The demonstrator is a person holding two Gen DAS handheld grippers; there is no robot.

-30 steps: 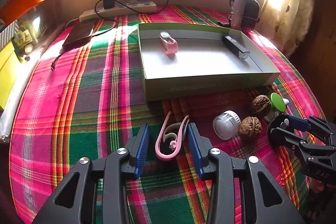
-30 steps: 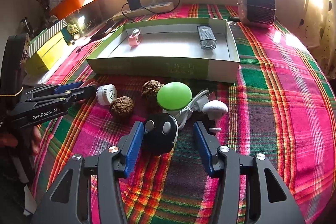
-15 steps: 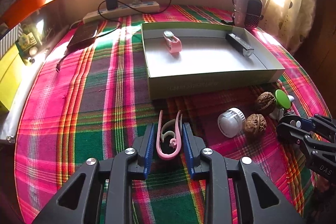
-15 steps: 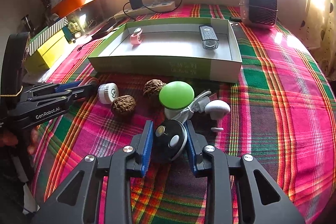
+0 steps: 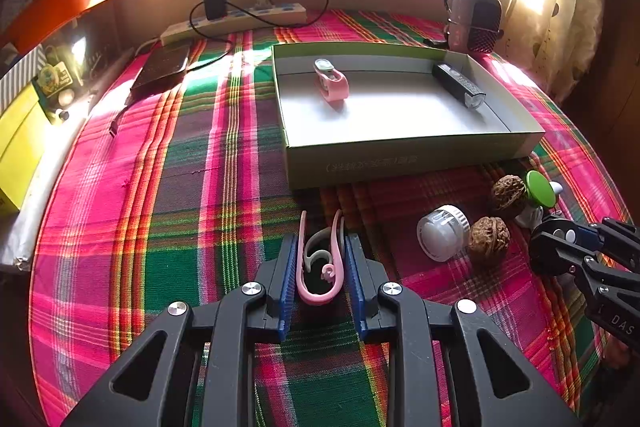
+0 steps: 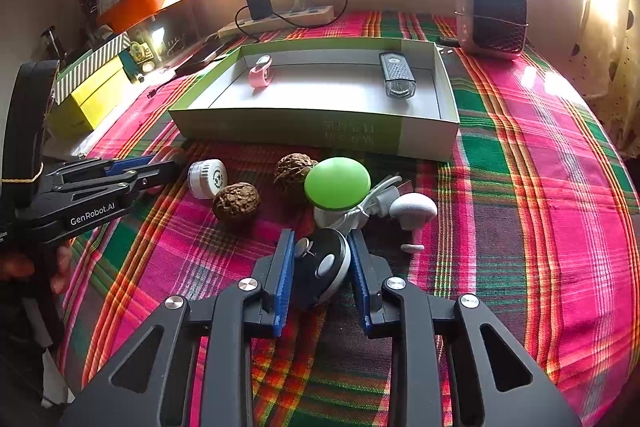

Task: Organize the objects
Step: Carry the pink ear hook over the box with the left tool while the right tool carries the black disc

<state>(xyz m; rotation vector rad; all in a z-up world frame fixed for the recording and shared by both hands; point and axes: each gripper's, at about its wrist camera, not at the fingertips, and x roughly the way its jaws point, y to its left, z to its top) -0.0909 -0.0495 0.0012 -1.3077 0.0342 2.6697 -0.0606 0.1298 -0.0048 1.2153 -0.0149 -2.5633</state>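
Observation:
In the left wrist view my left gripper (image 5: pixel 320 243) is closing, and its blue pads press both arms of a pink U-shaped clip (image 5: pixel 318 301) lying on the plaid cloth. My right gripper (image 6: pixel 320 239) is closing too, its pads against a black round device (image 6: pixel 320 267) tilted on edge. Beyond them stands an open green box (image 6: pixel 304 131) holding a pink band (image 6: pixel 261 75) and a black light (image 6: pixel 396 79). Between the grippers lie two walnuts (image 6: pixel 236 203) (image 6: pixel 294 167), a white cap (image 6: pixel 206 179), a green-topped mushroom lamp (image 6: pixel 337 183) and a white mushroom piece (image 6: pixel 412 209).
A power strip (image 5: pixel 236 19) with a charger and cable lies along the far wall. A dark flat device (image 5: pixel 162 69) sits at the back left, a small heater (image 6: pixel 492 13) at the back right, and a yellow box (image 6: pixel 92 95) at the left edge.
Both grippers have closed from wide open. The left pads now squeeze the pink clip narrower, and the right pads have tipped the black round device up on edge.

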